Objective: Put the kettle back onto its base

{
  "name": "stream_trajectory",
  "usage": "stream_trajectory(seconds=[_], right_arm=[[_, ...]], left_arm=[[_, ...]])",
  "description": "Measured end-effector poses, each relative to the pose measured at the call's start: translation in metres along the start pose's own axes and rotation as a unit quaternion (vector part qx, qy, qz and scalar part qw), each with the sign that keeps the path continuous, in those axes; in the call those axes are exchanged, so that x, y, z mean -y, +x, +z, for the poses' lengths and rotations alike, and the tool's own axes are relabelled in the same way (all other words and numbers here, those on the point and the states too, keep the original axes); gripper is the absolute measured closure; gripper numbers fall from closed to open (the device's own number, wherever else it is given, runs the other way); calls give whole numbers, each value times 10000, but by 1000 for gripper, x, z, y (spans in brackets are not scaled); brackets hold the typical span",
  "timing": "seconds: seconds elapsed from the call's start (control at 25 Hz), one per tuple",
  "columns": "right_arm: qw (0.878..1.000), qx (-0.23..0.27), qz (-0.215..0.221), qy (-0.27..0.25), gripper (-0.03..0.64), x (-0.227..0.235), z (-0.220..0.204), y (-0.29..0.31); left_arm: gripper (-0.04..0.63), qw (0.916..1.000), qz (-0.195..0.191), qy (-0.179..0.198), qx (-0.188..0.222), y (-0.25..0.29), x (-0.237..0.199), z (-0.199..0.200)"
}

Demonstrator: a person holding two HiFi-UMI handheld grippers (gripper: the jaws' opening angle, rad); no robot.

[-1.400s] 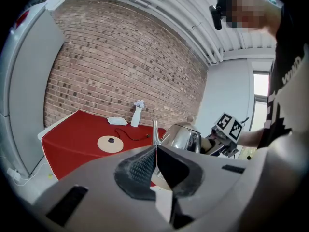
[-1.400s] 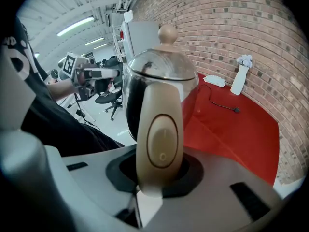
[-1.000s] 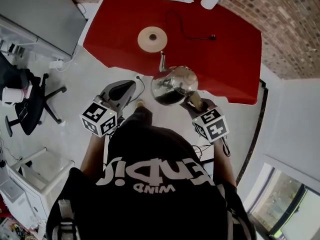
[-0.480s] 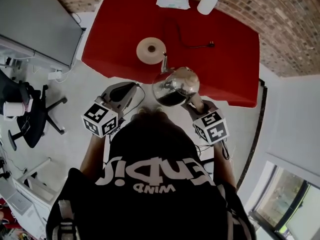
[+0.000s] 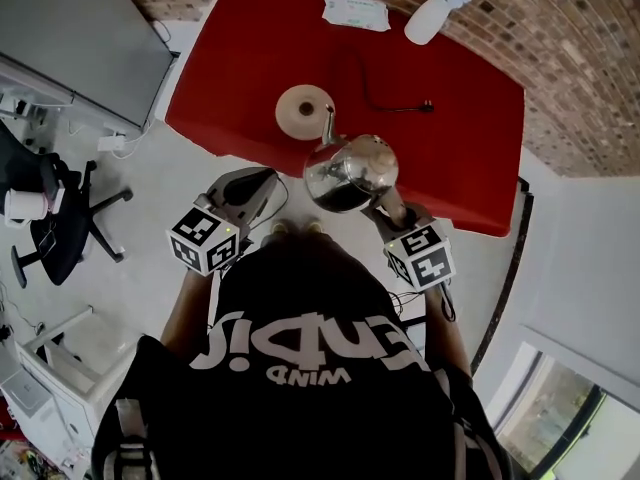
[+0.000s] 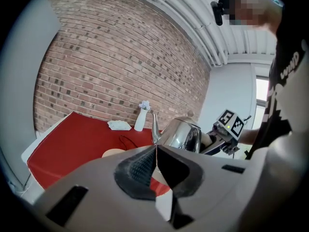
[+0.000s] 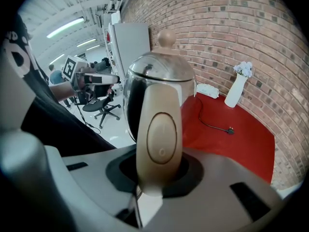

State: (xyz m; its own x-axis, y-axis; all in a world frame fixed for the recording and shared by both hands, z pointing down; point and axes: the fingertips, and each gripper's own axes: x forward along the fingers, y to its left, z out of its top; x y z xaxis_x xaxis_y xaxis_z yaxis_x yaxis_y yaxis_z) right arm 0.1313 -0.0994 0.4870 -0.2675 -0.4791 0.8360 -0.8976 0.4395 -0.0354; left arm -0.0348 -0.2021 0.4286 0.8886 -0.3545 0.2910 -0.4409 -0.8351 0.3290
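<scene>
A shiny steel kettle [image 5: 349, 172] with a beige handle [image 7: 159, 139] hangs in the air over the near edge of the red table [image 5: 455, 148]. My right gripper [image 5: 393, 208] is shut on that handle. The kettle's long spout points toward the round beige base [image 5: 305, 111], which lies on the table with its black cord [image 5: 385, 96] trailing right. My left gripper [image 5: 252, 182] is shut with nothing in it and hovers left of the kettle [image 6: 182, 135], off the table's edge. Past its closed jaws in the left gripper view, part of the base [image 6: 112, 153] shows.
A white vase with flowers [image 5: 432, 13] and a white packet [image 5: 355, 10] sit at the table's far side by the brick wall. A black office chair [image 5: 55, 223] and a grey cabinet [image 5: 70, 38] stand on the floor to the left.
Both grippers and the kettle have shifted a little toward the table; the kettle's spout is now closer to the base. Neither grip has changed.
</scene>
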Motion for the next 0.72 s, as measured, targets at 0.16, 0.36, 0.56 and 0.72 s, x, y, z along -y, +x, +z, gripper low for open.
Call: stream_trajectory(seconds=[0.16,0.36,0.56,0.72], right_arm=[[9999,46,1,-161,540,13,13,6],[9994,108,11,-321,540,28,34,18],[9990,228,-9,-386,540,40,61,29],[9983,338,-33,-469,539,52,88,36]], left_arm=[[580,9999,81,-63,-8,6,-3,-2],[580,9999,103,-90,-20,12,-3,-3],[580,9998,148,-126,-4,16,-6,-4],[580,9998,158,-147,-10,18,-8,-4]])
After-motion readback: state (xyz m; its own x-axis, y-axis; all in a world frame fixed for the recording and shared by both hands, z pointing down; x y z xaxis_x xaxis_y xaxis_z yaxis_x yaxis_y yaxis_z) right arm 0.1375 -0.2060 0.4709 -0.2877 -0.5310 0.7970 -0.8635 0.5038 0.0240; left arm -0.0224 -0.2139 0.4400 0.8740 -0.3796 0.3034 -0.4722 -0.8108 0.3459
